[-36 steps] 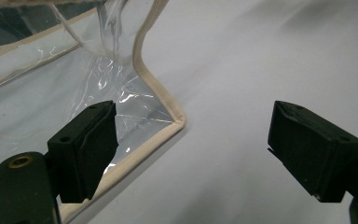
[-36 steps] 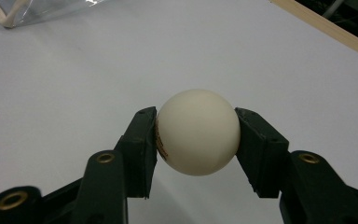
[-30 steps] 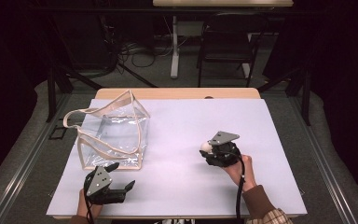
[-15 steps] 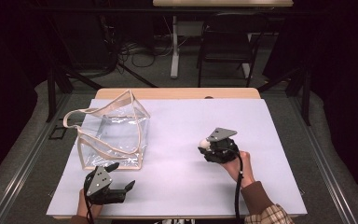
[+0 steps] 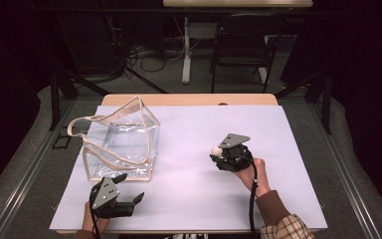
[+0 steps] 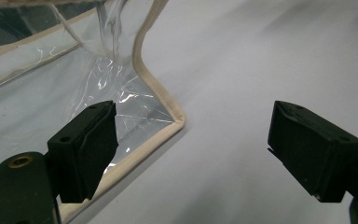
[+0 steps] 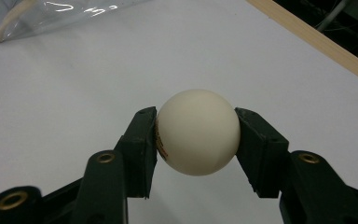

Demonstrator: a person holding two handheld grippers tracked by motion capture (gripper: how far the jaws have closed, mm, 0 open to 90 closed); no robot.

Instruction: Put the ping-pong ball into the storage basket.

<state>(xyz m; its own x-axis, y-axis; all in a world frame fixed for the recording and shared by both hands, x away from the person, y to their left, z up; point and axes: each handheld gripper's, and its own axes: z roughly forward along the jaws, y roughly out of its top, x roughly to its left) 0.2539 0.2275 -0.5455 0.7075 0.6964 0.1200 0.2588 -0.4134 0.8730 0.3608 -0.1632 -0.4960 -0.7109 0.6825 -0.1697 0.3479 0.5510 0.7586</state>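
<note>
A cream-white ball (image 7: 198,131) sits pinched between the two black jaws of my right gripper (image 7: 196,140), which is shut on it. From above, that ball (image 5: 217,150) and right gripper (image 5: 219,154) hover over the white table right of centre. A clear plastic tote bag (image 5: 122,142) with beige trim and handles stands at the table's left. My left gripper (image 5: 129,188) rests near the front edge just below the bag, jaws wide apart and empty. In the left gripper view the left gripper (image 6: 191,154) faces the bag's bottom corner (image 6: 175,119).
The white table sheet (image 5: 189,124) lies on a wooden top whose far edge (image 5: 189,99) shows at the back. A chair (image 5: 241,45) and cables stand on the dark floor beyond the table.
My right gripper has shifted slightly left with the ball still in it. The left gripper and the bag have not moved.
</note>
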